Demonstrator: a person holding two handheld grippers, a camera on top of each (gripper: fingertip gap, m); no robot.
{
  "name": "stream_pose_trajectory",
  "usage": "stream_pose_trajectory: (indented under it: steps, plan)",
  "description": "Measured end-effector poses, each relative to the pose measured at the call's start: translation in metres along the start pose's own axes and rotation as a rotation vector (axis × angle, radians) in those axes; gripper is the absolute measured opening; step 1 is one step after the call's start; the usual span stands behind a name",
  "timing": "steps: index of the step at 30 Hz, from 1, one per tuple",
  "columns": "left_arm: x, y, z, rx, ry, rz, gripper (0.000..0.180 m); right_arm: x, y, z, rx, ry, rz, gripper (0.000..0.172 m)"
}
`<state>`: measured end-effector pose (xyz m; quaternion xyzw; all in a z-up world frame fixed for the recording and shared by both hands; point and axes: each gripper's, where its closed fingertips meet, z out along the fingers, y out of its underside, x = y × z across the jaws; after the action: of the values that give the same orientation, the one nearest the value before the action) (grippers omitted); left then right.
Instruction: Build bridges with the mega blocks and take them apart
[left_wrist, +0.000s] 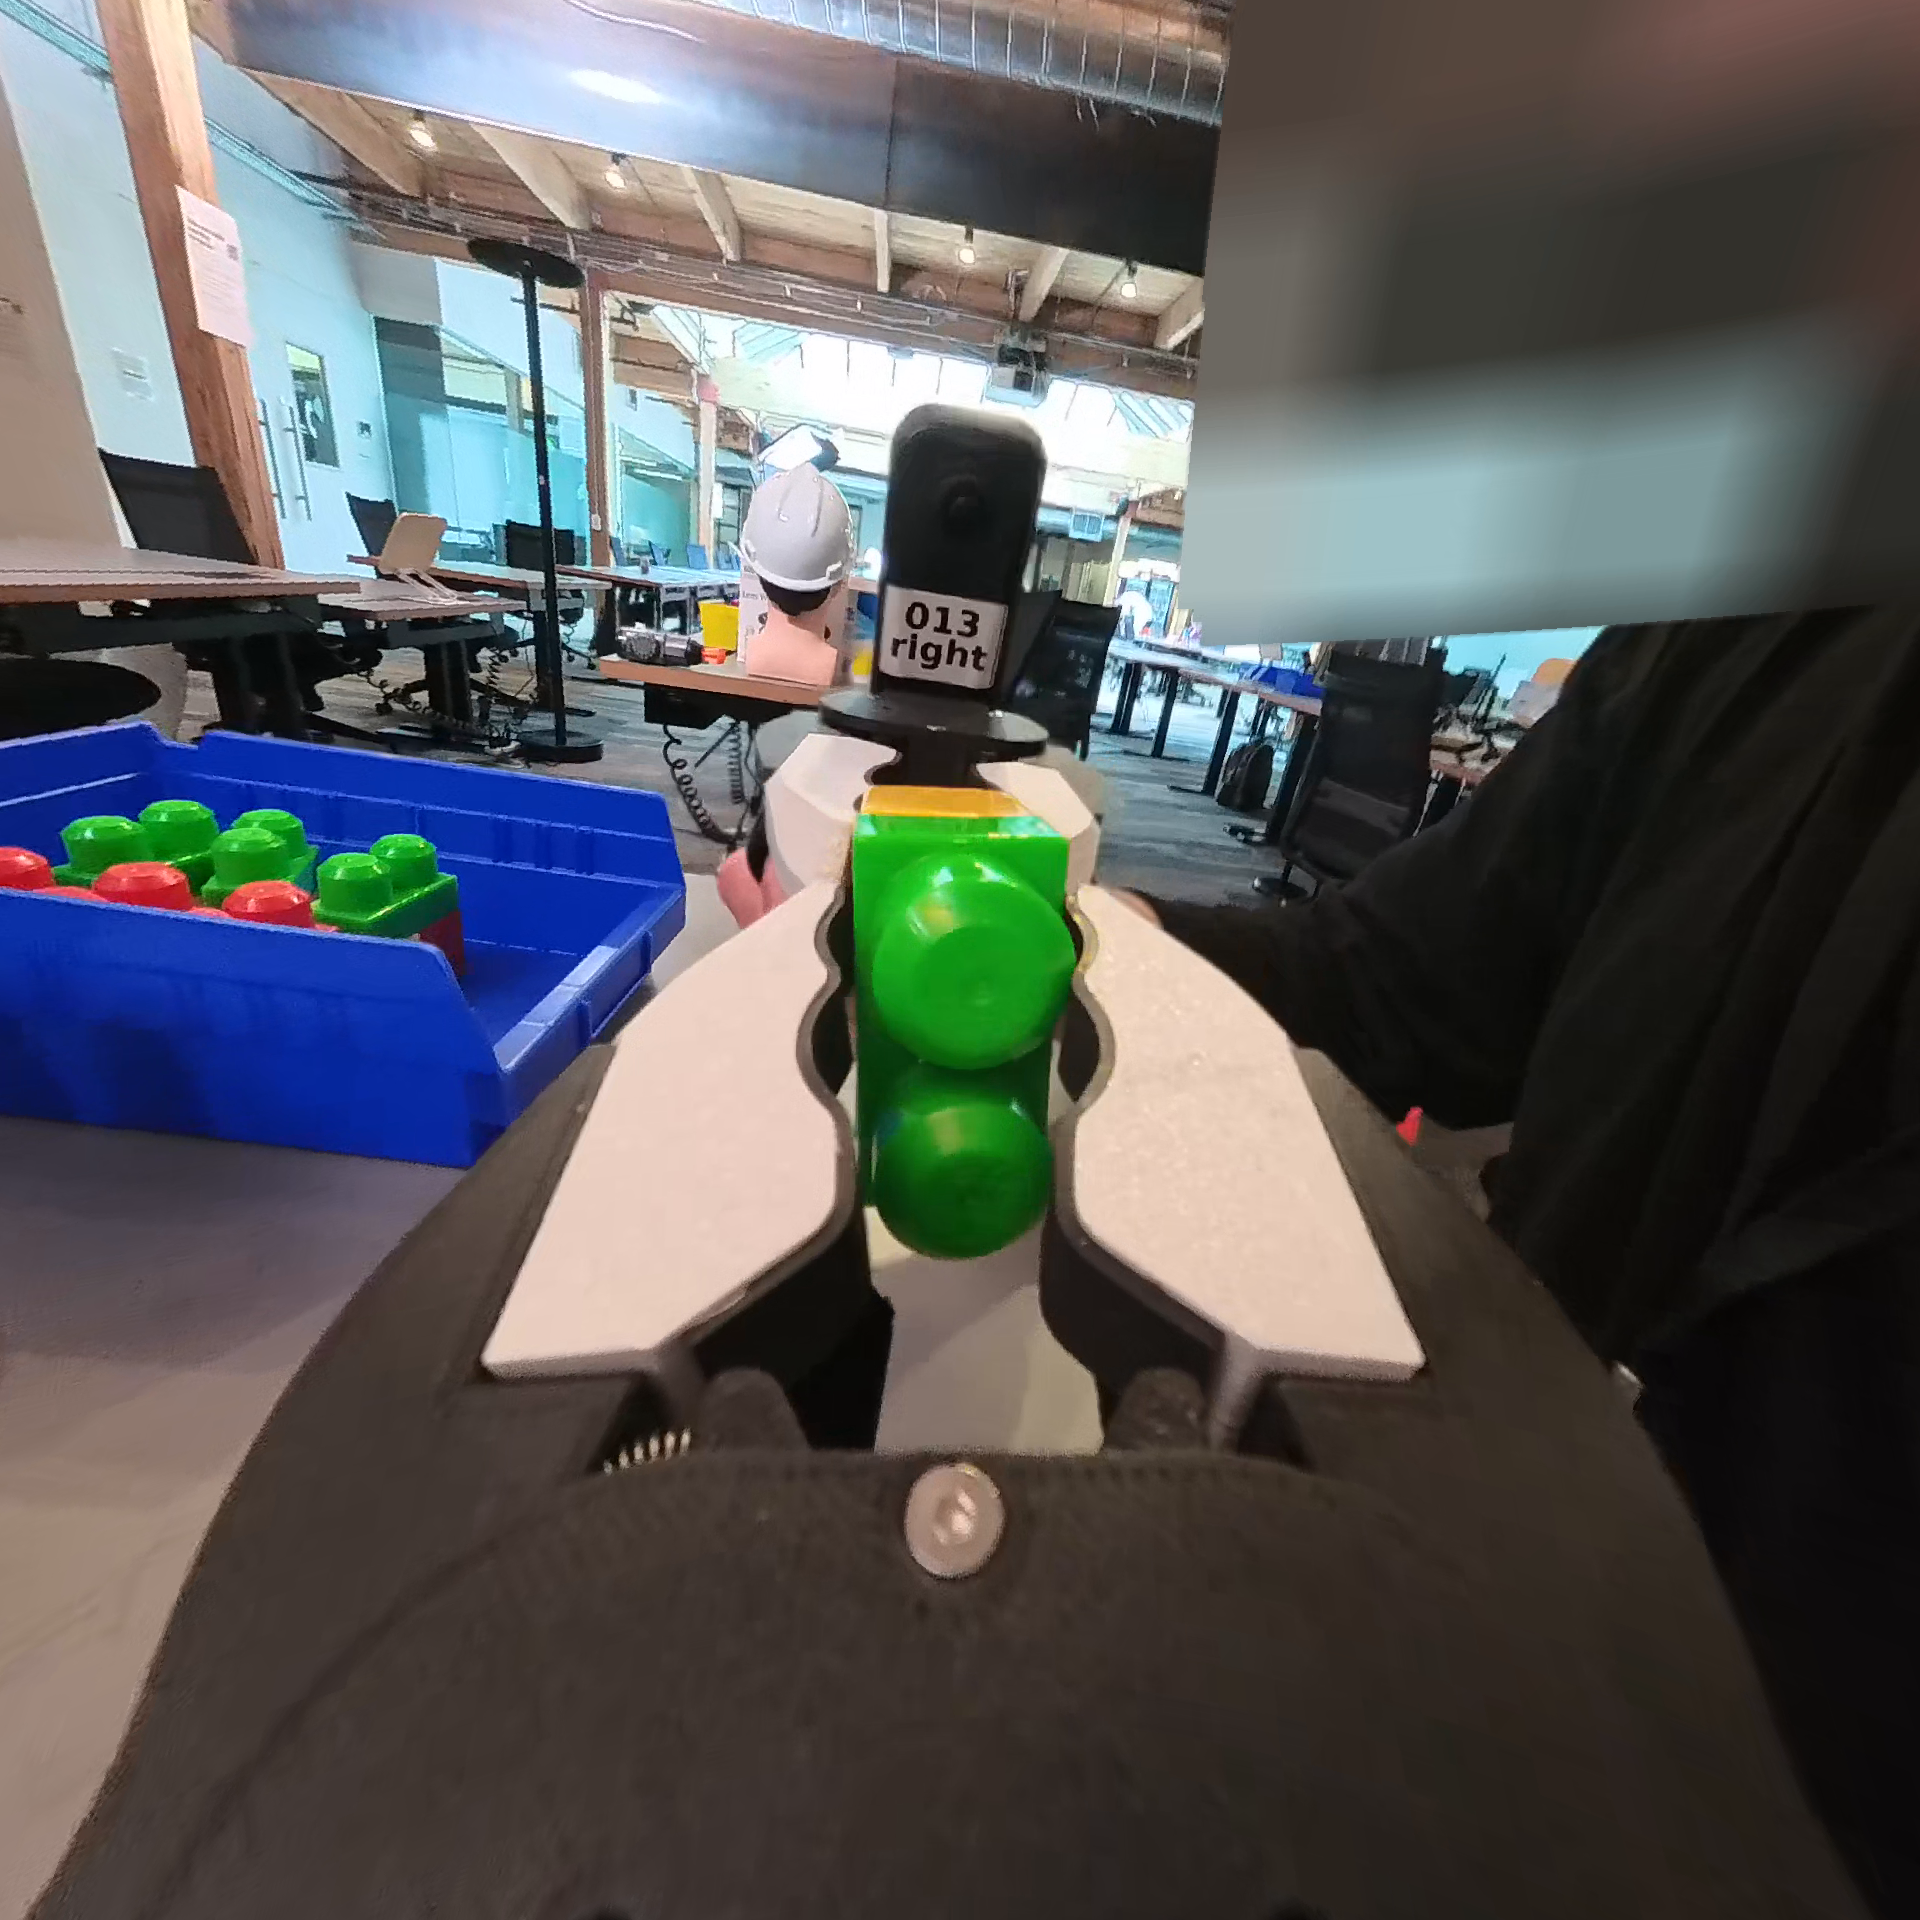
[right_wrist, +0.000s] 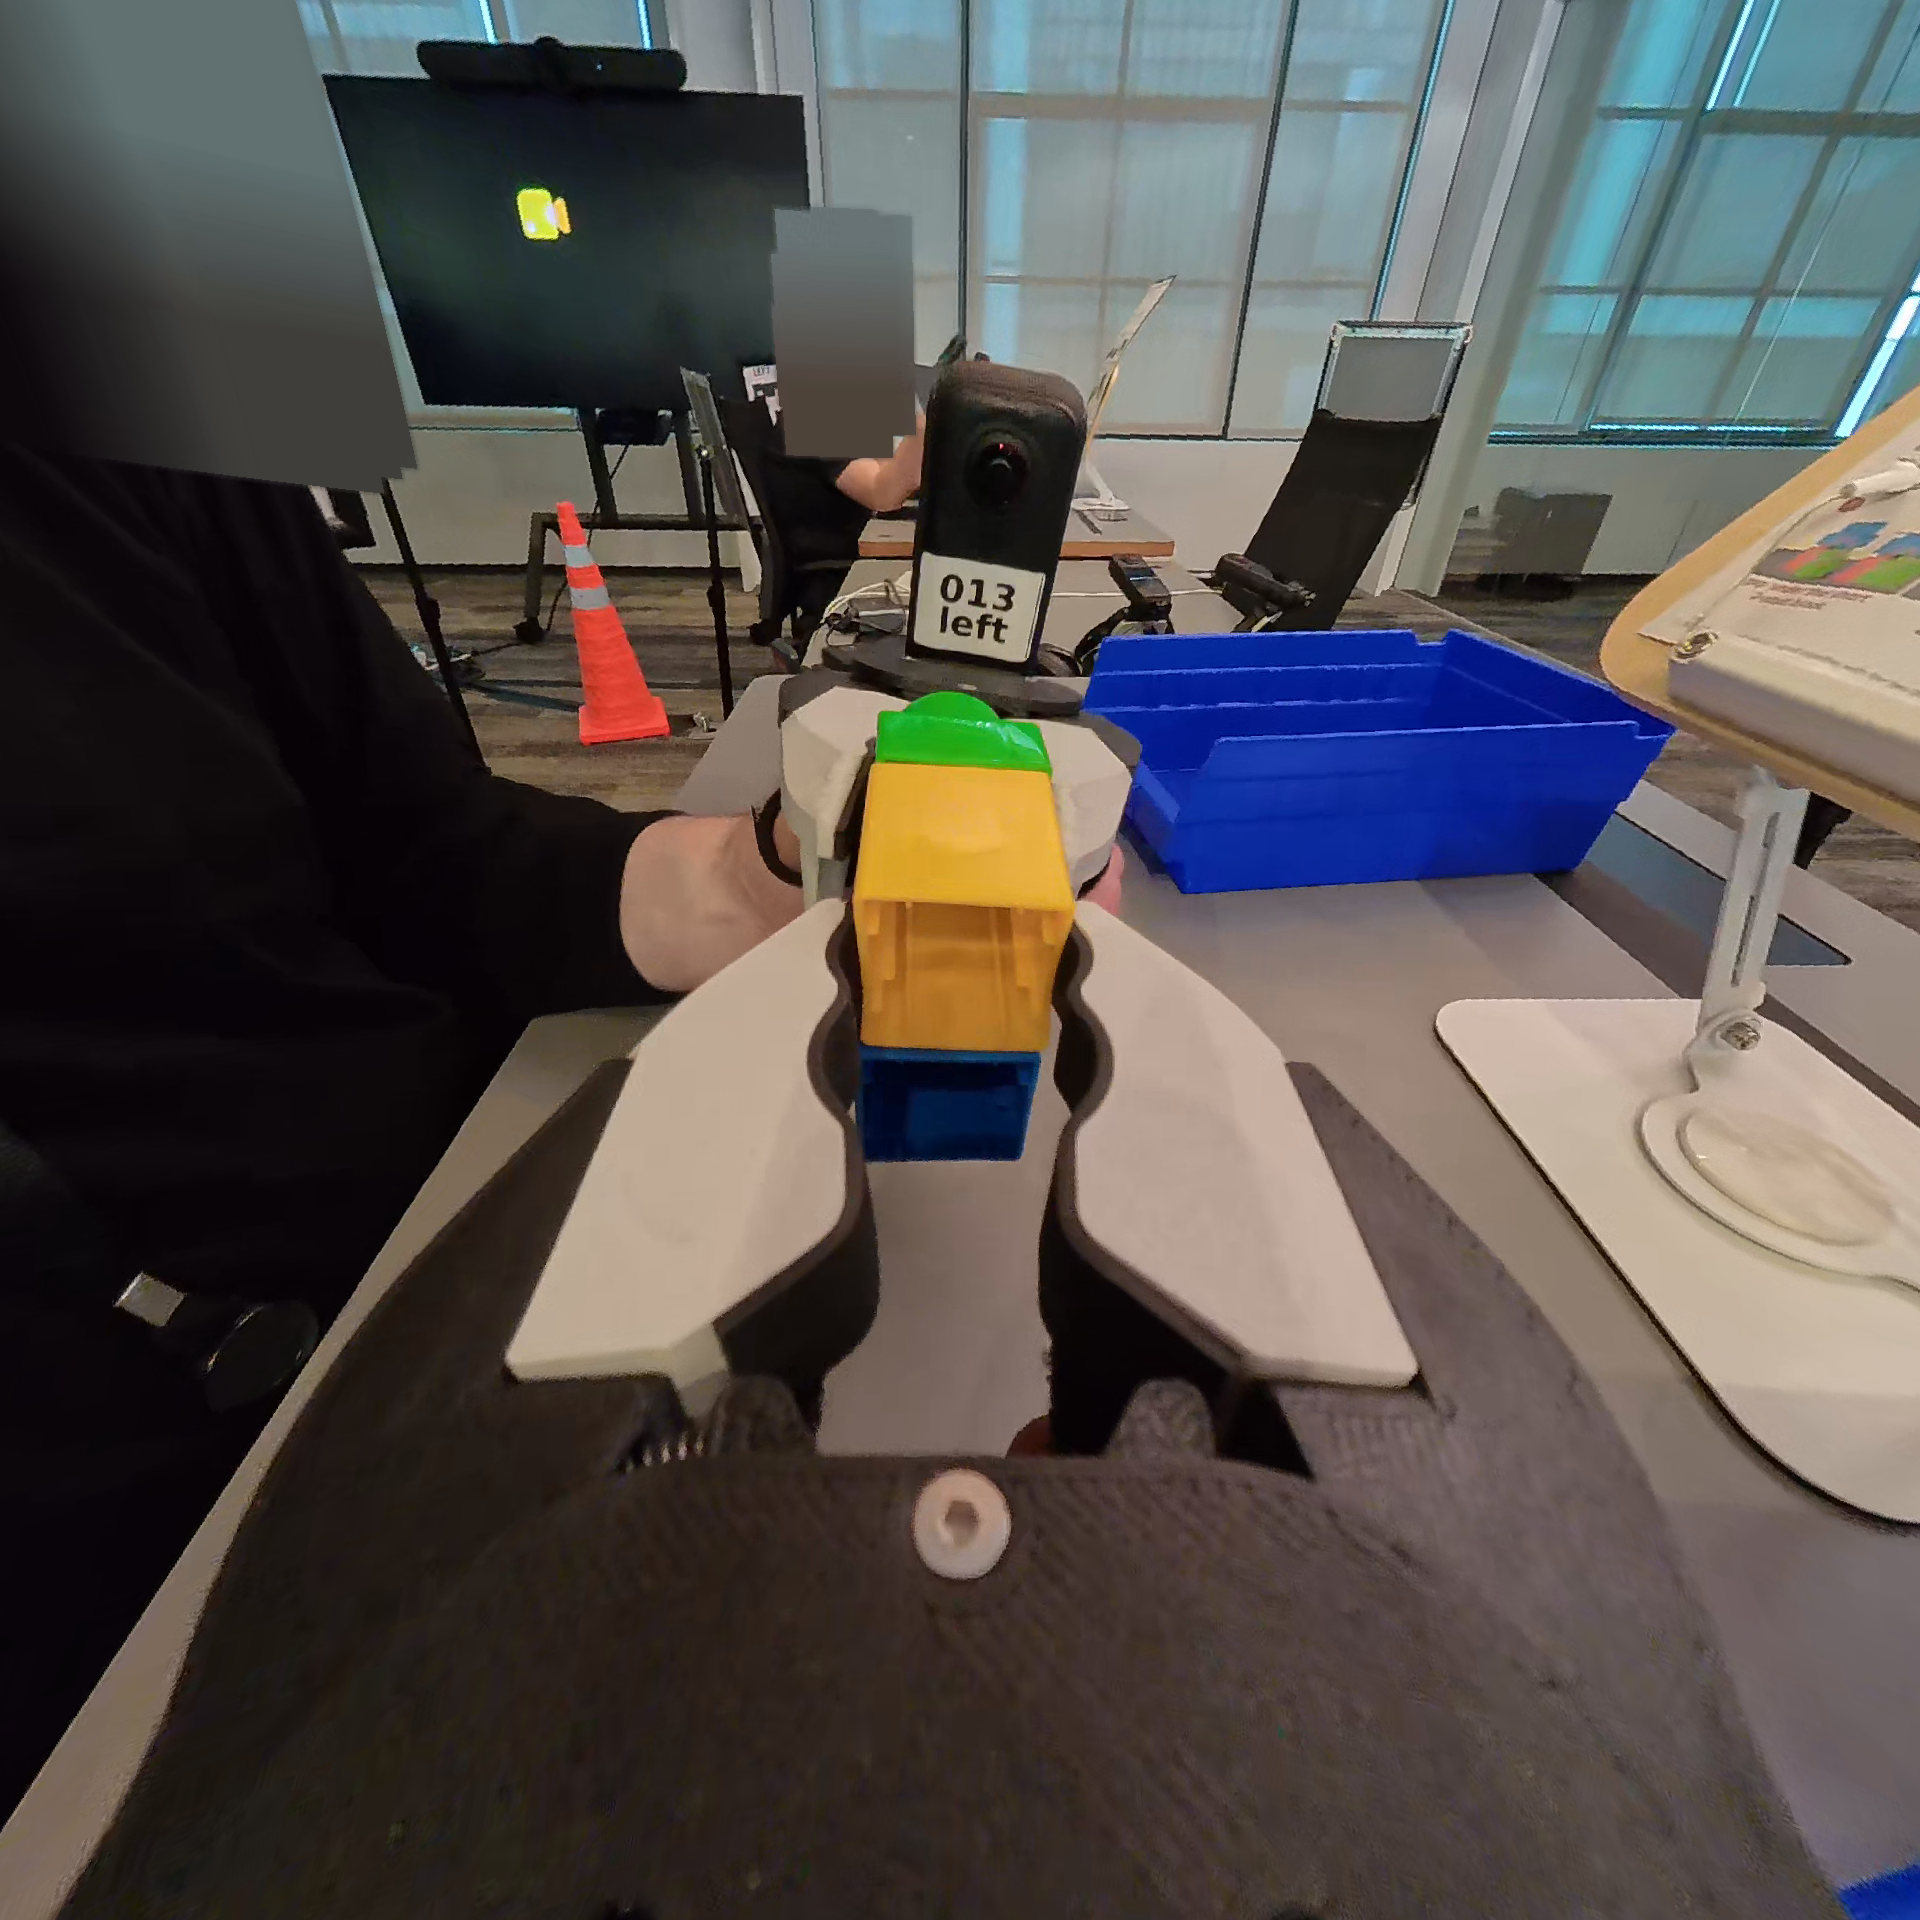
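Note:
My left gripper (left_wrist: 961, 909) is shut on a green two-stud block (left_wrist: 961, 997), its studs facing the camera. A yellow block (left_wrist: 940, 802) shows just behind it, joined to it. My right gripper (right_wrist: 958, 935) is shut on that yellow block (right_wrist: 961, 831), seen from its hollow underside, with a blue block (right_wrist: 945, 1107) right below it between the same fingers. The green block (right_wrist: 961, 743) sits at the yellow block's far end. The two grippers face each other above the grey table (right_wrist: 1299, 987), each holding one end of the joined blocks.
A blue bin (left_wrist: 312, 1039) with several red and green blocks stands at the left in the left wrist view. Another blue bin (right_wrist: 1351, 769) stands at the back right in the right wrist view. A white stand (right_wrist: 1714, 1143) with a tilted board is at the right. A person's dark sleeve (right_wrist: 260, 779) is close by. Only a small space, under 4 cm, lies between the two pairs of fingers.

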<state>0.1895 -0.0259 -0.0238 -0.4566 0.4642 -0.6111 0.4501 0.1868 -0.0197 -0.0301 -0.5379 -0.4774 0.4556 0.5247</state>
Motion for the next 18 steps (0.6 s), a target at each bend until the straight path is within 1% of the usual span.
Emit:
stream_pose_trajectory:
  steps: [5, 11, 14, 16, 18]
  plan:
    - [0.003, 0.005, -0.001, -0.066, -0.020, 0.075, 0.037, -0.003, 0.006, 0.001, -0.043, -0.018, -0.016, 0.034]
    - [0.003, 0.011, 0.000, -0.115, -0.032, 0.126, 0.037, -0.005, 0.010, 0.001, -0.085, -0.031, -0.022, 0.034]
    - [0.000, 0.006, 0.001, -0.083, -0.051, 0.115, 0.036, -0.001, 0.005, 0.001, -0.056, 0.007, -0.032, 0.036]
    - [-0.004, 0.010, 0.003, -0.112, -0.071, 0.128, 0.036, 0.003, 0.001, -0.002, -0.058, 0.046, -0.066, 0.041]
    - [-0.003, 0.008, 0.002, -0.095, -0.068, 0.117, 0.036, 0.005, -0.009, -0.009, 0.002, 0.071, -0.089, 0.043]
